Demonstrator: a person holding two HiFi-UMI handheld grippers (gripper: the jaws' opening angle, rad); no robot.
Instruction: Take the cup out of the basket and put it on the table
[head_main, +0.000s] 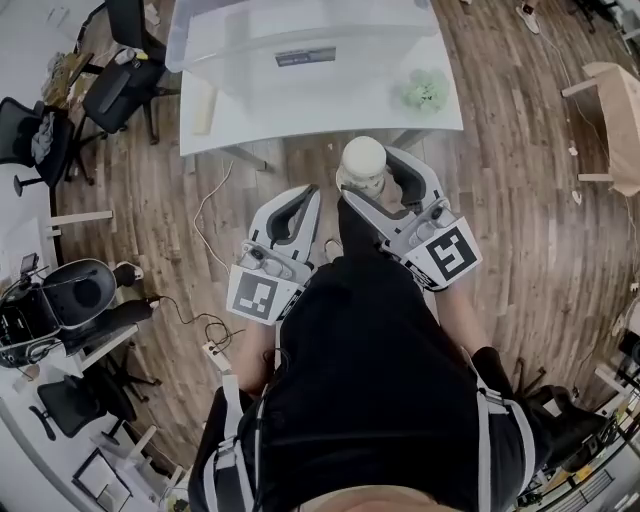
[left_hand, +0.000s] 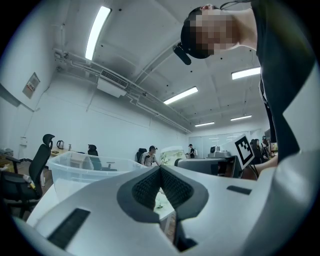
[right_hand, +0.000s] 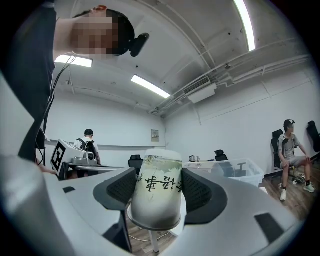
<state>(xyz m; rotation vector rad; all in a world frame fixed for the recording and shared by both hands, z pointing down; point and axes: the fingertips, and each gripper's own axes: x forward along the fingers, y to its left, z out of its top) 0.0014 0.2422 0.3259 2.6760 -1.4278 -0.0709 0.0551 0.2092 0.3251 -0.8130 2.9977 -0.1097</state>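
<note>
head view: the right gripper (head_main: 372, 176) has its jaws closed on the cup (head_main: 363, 160). it's held in the air just off the near edge of the white table (head_main: 330, 115), over the wood floor (head_main: 520, 200), so it's clear of the basket. the basket (head_main: 200, 40) is a clear plastic tub sitting along the table's far edge. a greenish patterned thing (head_main: 425, 90) sits at the table's near right corner, can't tell what it is. the left gripper (head_main: 305, 200) hangs beside the right one, further from the table. black office chairs (head_main: 125, 80) stand off the table's left end and a thin cable (head_main: 205, 215) trails over the floor.

left gripper view: the left gripper (left_hand: 160, 172) has its jaws pressed together at the tips with nothing between them. behind it you can see the clear basket (left_hand: 85, 170), a white room with long ceiling lights (left_hand: 97, 30) and a few people (left_hand: 148, 156) way at the back.

right gripper view: the right gripper (right_hand: 157, 187) pads squeeze the cup (right_hand: 156, 192) from both sides. it's a pale cup with green print and dark lettering, narrower end up, wider rimmed end down. the basket (right_hand: 240, 172) is off to the right on the table, well apart from the cup. a person (right_hand: 289, 150) sits on a chair at the far right, and another one with a backpack (right_hand: 87, 142) stands at a desk on the left.
</note>
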